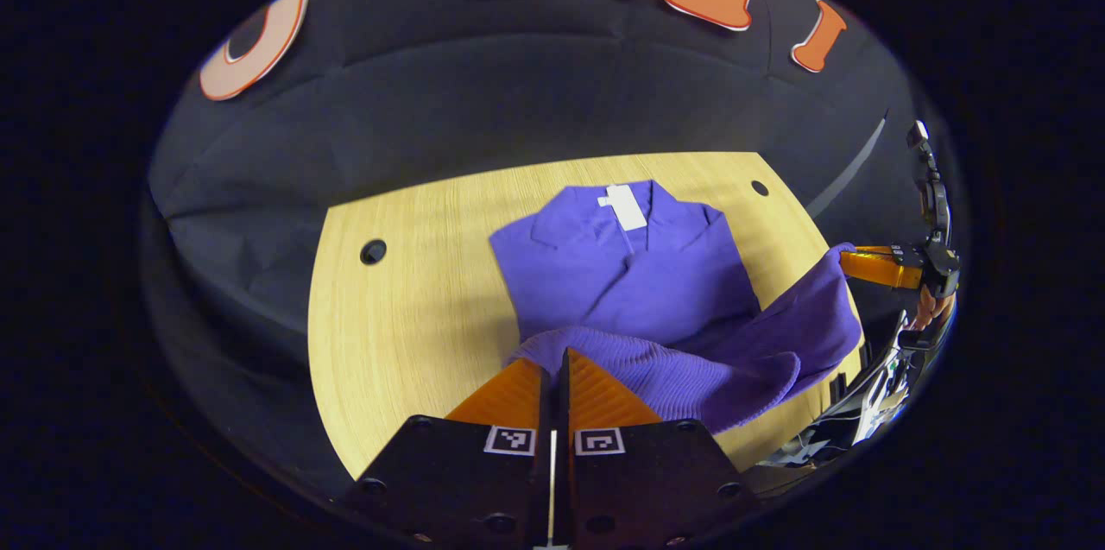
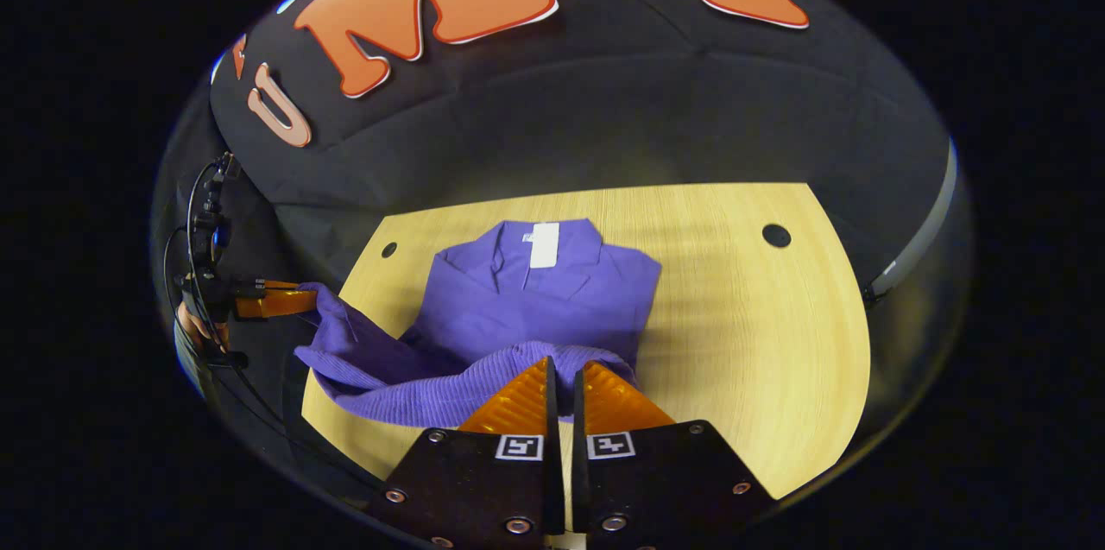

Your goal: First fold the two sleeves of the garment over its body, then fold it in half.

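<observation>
Both grippers, left gripper (image 1: 558,360) and right gripper (image 2: 563,370), pinch the lifted hem of the purple garment (image 1: 630,274), which lies mid-table (image 1: 406,317), collar toward the far edge.

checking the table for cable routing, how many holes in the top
2: one hole near the far right corner, the other hole near the far left, both beside the garment. More may lie hidden under it.

One purple garment (image 1: 630,274), one wooden table (image 1: 406,334), two tools (image 1: 559,357).
</observation>
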`<state>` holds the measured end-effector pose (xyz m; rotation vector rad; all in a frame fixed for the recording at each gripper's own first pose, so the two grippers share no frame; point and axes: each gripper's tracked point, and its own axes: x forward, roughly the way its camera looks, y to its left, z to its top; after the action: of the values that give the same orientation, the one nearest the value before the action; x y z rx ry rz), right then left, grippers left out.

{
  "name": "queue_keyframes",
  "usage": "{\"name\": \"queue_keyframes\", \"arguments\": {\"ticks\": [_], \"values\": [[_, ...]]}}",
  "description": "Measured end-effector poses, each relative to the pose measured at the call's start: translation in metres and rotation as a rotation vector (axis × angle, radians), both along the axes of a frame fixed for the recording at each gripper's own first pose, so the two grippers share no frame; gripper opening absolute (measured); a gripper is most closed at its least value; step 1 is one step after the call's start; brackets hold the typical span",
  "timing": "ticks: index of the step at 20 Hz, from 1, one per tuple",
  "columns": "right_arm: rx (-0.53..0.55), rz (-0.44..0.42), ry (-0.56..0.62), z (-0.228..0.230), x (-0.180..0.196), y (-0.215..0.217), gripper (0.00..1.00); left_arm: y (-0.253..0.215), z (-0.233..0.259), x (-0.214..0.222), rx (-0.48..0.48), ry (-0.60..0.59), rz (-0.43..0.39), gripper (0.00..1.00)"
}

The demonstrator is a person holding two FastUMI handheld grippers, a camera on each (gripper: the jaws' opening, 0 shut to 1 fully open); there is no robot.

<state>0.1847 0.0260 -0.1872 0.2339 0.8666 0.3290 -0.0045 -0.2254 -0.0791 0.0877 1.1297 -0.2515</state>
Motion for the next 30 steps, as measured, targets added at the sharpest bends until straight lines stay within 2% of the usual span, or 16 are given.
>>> {"name": "queue_keyframes", "arguments": {"ticks": [6, 9, 11, 12, 13, 14, 16, 20, 21, 22, 23, 24, 26, 27, 28, 30], "values": [[-0.030, -0.001, -0.012, -0.003, 0.082, -0.007, 0.04, -0.009, -0.007, 0.088, 0.067, -0.043, -0.008, 0.02], [-0.068, -0.034, 0.001, -0.016, 0.125, -0.018, 0.04, -0.002, -0.014, 0.136, 0.138, -0.117, 0.026, 0.02], [-0.055, -0.084, -0.035, -0.011, 0.154, -0.022, 0.12, -0.001, -0.016, 0.160, 0.177, -0.191, 0.075, 0.08], [-0.053, -0.115, -0.061, -0.008, 0.169, -0.026, 0.11, 0.000, -0.016, 0.176, 0.197, -0.257, 0.100, 0.12], [-0.040, -0.140, -0.080, -0.001, 0.179, -0.029, 0.28, 0.002, -0.008, 0.191, 0.209, -0.335, 0.122, 0.13], [-0.028, -0.165, -0.091, 0.000, 0.180, -0.032, 0.31, 0.002, 0.005, 0.204, 0.203, -0.409, 0.153, 0.28], [-0.043, -0.188, -0.105, 0.003, 0.174, -0.041, 0.38, -0.006, 0.020, 0.207, 0.168, -0.481, 0.180, 0.33], [-0.104, -0.184, -0.177, 0.016, 0.160, -0.058, 0.42, 0.002, 0.044, 0.194, 0.165, -0.530, 0.215, 0.39], [-0.099, -0.184, -0.196, 0.022, 0.155, -0.059, 0.45, 0.004, 0.054, 0.192, 0.153, -0.555, 0.222, 0.44], [-0.101, -0.192, -0.215, 0.029, 0.149, -0.061, 0.54, 0.004, 0.061, 0.187, 0.140, -0.573, 0.229, 0.46], [-0.110, -0.195, -0.231, 0.036, 0.143, -0.065, 0.59, 0.004, 0.071, 0.182, 0.123, -0.595, 0.227, 0.53], [-0.121, -0.202, -0.253, 0.044, 0.137, -0.068, 0.68, 0.002, 0.079, 0.175, 0.110, -0.612, 0.225, 0.65], [-0.137, -0.214, -0.305, 0.064, 0.125, -0.071, 0.80, 0.000, 0.094, 0.162, 0.095, -0.646, 0.220, 0.87], [-0.144, -0.219, -0.330, 0.073, 0.119, -0.072, 0.82, -0.003, 0.103, 0.155, 0.086, -0.661, 0.214, 0.96], [-0.147, -0.223, -0.349, 0.083, 0.112, -0.071, 0.88, -0.006, 0.110, 0.145, 0.077, -0.674, 0.211, 0.97], [-0.145, -0.237, -0.395, 0.102, 0.097, -0.070, 0.93, -0.012, 0.126, 0.129, 0.049, -0.703, 0.211, 0.98]]}}
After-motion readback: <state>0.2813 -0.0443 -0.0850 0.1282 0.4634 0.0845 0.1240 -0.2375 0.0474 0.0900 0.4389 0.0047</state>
